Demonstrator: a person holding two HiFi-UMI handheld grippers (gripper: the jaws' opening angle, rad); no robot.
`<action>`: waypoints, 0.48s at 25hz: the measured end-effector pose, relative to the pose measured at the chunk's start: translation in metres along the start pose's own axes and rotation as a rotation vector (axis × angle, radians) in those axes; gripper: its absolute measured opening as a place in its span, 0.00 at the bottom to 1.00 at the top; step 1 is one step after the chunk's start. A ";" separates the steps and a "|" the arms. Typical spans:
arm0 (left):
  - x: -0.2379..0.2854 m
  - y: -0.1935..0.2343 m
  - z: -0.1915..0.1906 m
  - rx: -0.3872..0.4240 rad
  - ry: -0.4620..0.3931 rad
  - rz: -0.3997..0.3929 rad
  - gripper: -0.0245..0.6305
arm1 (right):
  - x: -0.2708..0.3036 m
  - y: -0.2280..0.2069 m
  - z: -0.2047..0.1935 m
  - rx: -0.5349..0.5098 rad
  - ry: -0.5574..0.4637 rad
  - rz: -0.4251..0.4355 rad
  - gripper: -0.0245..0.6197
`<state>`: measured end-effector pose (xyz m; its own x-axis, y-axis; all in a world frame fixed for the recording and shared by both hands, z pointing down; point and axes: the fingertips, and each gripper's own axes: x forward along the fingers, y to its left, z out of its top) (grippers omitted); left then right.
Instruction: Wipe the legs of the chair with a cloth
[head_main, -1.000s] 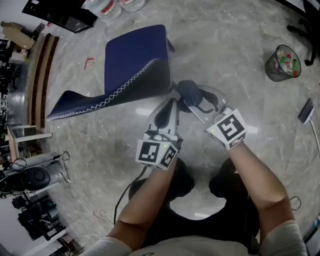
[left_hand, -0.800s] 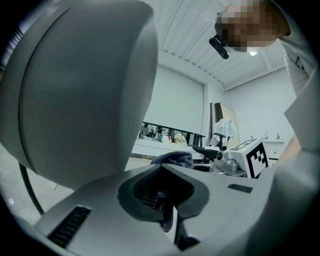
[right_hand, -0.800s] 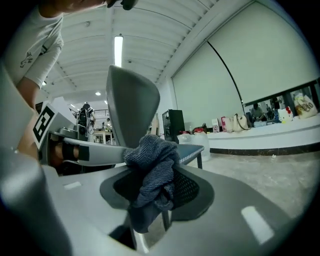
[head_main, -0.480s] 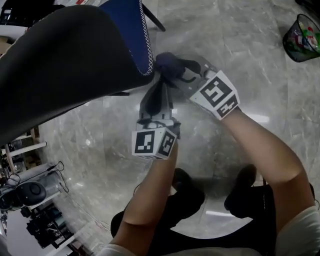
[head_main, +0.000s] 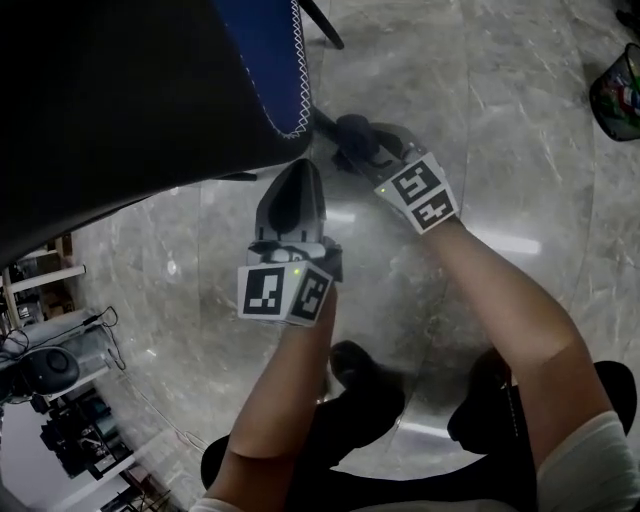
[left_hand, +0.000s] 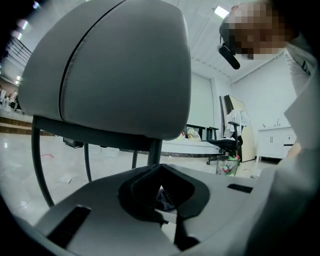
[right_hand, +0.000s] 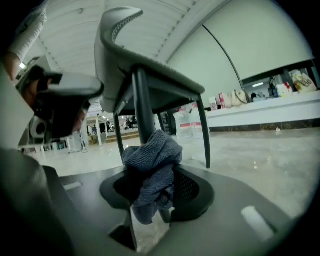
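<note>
One chair (head_main: 120, 100), one cloth (right_hand: 152, 160). The right gripper (head_main: 358, 142) clamps the cloth against a leg (right_hand: 140, 100); the left gripper (left_hand: 159, 172) pinches a leg. Glossy grey marble floor (head_main: 480, 120)

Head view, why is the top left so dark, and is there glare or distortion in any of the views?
Head view: the chair fills that corner, dark and close to the lens; bright glare streaks lie on the floor. Right gripper view: wide-angle bending of the wall lines, cloth sharp. Left gripper view: edges curved and dim.
</note>
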<state>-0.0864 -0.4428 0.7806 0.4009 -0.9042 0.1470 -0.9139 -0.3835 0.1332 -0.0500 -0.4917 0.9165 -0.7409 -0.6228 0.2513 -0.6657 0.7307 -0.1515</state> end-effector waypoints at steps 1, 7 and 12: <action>-0.002 0.003 -0.001 -0.001 0.004 0.007 0.05 | 0.007 -0.005 -0.021 0.024 0.051 -0.007 0.26; -0.017 0.013 -0.005 -0.011 -0.007 0.025 0.05 | 0.020 -0.005 -0.062 0.045 0.194 -0.039 0.26; -0.015 0.019 -0.004 -0.030 -0.038 0.020 0.05 | -0.014 0.016 0.051 -0.149 -0.045 -0.119 0.26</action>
<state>-0.1089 -0.4359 0.7849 0.3797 -0.9182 0.1128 -0.9190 -0.3604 0.1601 -0.0552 -0.4855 0.8620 -0.6632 -0.7169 0.2151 -0.7309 0.6822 0.0204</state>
